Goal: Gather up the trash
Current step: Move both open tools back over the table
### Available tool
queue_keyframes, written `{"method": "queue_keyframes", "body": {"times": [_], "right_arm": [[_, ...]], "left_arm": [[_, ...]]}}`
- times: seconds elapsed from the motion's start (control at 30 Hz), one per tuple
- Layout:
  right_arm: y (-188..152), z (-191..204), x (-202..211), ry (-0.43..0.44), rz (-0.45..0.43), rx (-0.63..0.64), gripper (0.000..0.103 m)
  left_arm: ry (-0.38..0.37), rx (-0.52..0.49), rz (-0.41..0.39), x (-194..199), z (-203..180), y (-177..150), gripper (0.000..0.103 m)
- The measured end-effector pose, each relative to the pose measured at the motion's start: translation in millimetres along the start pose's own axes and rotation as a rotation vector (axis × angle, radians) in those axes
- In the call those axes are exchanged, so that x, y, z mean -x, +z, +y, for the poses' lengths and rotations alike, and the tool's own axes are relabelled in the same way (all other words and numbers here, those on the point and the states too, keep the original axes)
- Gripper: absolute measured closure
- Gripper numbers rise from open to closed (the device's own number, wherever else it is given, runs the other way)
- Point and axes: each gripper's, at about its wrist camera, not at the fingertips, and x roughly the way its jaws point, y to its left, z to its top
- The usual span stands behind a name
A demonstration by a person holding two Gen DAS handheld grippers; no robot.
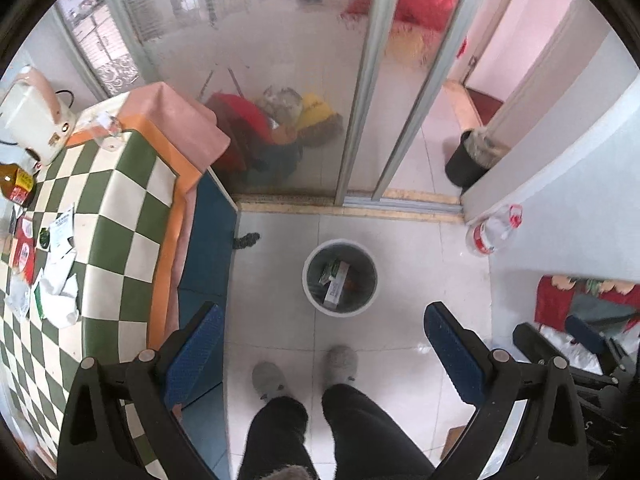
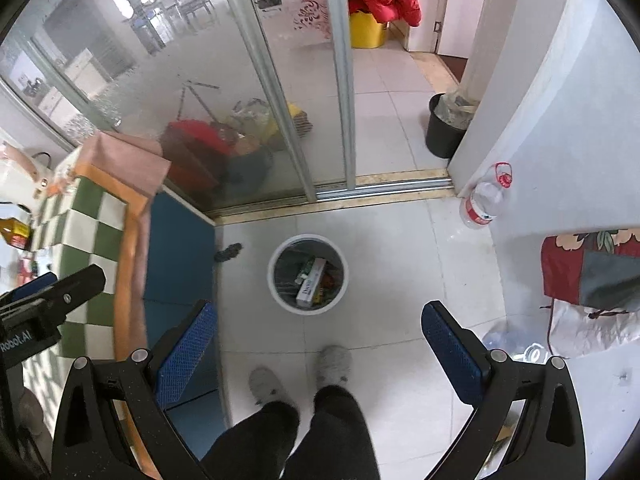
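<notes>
A white round trash bin [image 1: 340, 276] stands on the tiled floor, and it also shows in the right wrist view [image 2: 307, 274]. It holds a white carton [image 2: 310, 286] and green wrappers. My left gripper [image 1: 324, 344] is open and empty, high above the bin. My right gripper [image 2: 320, 340] is open and empty, also high above it. Crumpled white paper and wrappers [image 1: 58, 284] lie on the checkered table [image 1: 112, 216] at the left. The right gripper shows at the right edge of the left wrist view [image 1: 576, 344], and the left gripper at the left of the right wrist view [image 2: 48, 296].
A person's legs and grey slippers [image 1: 304, 368] stand just before the bin. A white kettle [image 1: 32, 120] and a brown bottle [image 1: 14, 184] sit on the table. A plastic water bottle [image 1: 494, 230] leans at the wall. A black bin [image 1: 466, 158] stands past the glass sliding door [image 1: 360, 92].
</notes>
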Motion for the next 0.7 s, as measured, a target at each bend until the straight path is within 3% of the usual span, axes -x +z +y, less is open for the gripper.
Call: {"method": "queue_keyframes", "body": {"times": [0.17, 0.33, 0.5, 0.7], "right_arm": [[12, 12, 21, 0.031, 0.002, 0.015, 0.000], [33, 61, 20, 0.080, 0.014, 0.077, 0.000], [48, 162, 7, 0.183, 0.042, 0.177, 0.000], [40, 336, -31, 0.303, 0.139, 0.362, 0.000]], "left_arm": [[-0.004, 0.071, -0.045, 22, 29, 10, 0.000], [0.033, 0.214, -0.087, 39, 109, 21, 0.000], [0.168, 0.383, -0.106, 58, 239, 6, 0.000], [0.313, 0.638, -0.023, 45, 413, -56, 0.001]]}}
